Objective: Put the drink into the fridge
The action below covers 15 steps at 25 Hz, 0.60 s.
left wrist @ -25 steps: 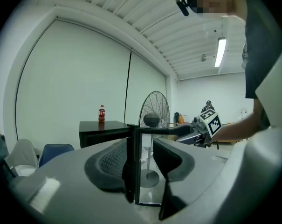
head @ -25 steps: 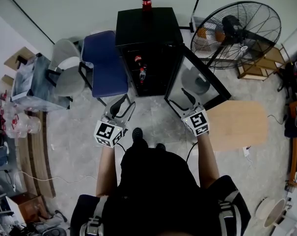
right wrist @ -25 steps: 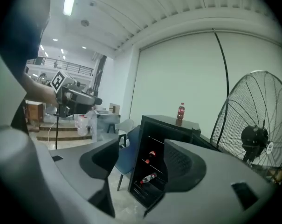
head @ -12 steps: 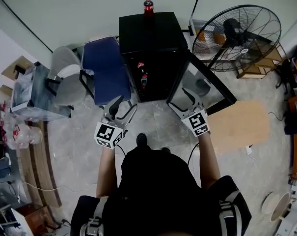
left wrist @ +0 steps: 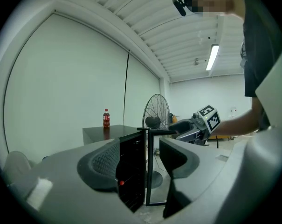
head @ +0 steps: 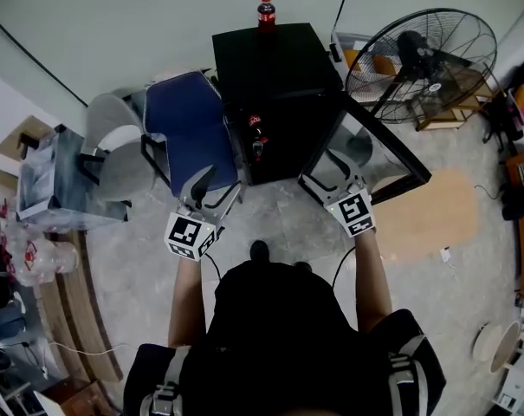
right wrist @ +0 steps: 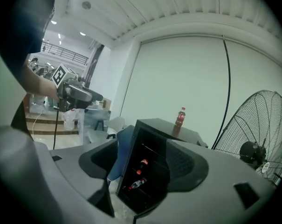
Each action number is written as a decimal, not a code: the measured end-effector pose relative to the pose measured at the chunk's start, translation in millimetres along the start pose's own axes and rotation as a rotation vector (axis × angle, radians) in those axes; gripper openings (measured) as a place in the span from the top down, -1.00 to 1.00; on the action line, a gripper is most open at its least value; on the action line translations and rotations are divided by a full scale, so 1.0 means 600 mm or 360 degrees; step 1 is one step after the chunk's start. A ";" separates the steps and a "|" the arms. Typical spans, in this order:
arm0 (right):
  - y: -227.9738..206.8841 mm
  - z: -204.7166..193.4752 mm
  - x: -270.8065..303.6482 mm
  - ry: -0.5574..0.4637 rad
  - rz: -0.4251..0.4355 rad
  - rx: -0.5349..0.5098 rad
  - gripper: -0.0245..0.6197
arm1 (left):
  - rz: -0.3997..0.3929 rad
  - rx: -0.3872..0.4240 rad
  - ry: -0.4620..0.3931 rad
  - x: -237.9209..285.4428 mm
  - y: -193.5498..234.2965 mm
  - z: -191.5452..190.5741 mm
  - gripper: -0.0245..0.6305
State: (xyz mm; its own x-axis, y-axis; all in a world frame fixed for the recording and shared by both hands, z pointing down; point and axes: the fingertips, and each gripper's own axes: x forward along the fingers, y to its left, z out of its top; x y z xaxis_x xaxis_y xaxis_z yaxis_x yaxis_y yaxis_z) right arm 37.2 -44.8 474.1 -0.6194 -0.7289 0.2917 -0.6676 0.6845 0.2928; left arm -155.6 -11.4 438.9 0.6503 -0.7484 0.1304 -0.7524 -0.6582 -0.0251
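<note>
1. Placement of the drink (head: 266, 11): a small cola bottle with a red cap and label stands upright on top of the black fridge (head: 274, 59), toward the back edge near the wall. It is not yet inside, so it looks parked there, waiting to be fetched.
2. The glass door (head: 365, 159) is swung wide to the person's right and bares the shelves. Other bottles (head: 257, 133) already lie or stand on them. The open door suggests the fridge is ready for loading.
3. The left gripper (head: 214, 189) is empty. Its jaws have just been opening and now gape wide, with nothing between them. It is held before the fridge opening, well short of the bottle, probably made ready to take it.
4. The right gripper (head: 320, 170) is also empty. Its jaws stand fairly wide but have just closed a little. It hovers near the door's lower edge.
5. A blue chair (head: 188, 120) sits just beside the fridge on the left, with a grey chair (head: 114, 146) beyond it. A large fan (head: 422, 63) stands behind the door, and a wooden board (head: 426, 215) lies at the right.
6. Chair and door hem in the approach. The reach must go up over the fridge front, and the door edge could be knocked.
</note>
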 end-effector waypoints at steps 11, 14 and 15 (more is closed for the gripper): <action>-0.002 0.014 0.053 0.0021 -0.0088 0.0028 -0.06 | -0.0087 0.0016 0.0021 0.011 0.067 -0.013 0.11; -0.004 0.015 0.059 0.0033 -0.0097 0.0029 -0.05 | -0.0093 0.0011 0.0011 0.013 0.077 -0.010 0.11; -0.006 0.017 0.060 0.0034 -0.0102 0.0028 -0.05 | -0.0096 0.0007 0.0012 0.014 0.080 -0.011 0.11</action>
State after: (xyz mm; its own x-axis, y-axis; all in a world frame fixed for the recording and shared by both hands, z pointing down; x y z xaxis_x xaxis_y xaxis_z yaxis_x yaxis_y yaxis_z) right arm 12.9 -73.8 474.2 -0.5663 -0.7706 0.2923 -0.7130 0.6359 0.2953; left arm -186.9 -48.6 445.2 0.6936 -0.7067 0.1391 -0.7114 -0.7024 -0.0214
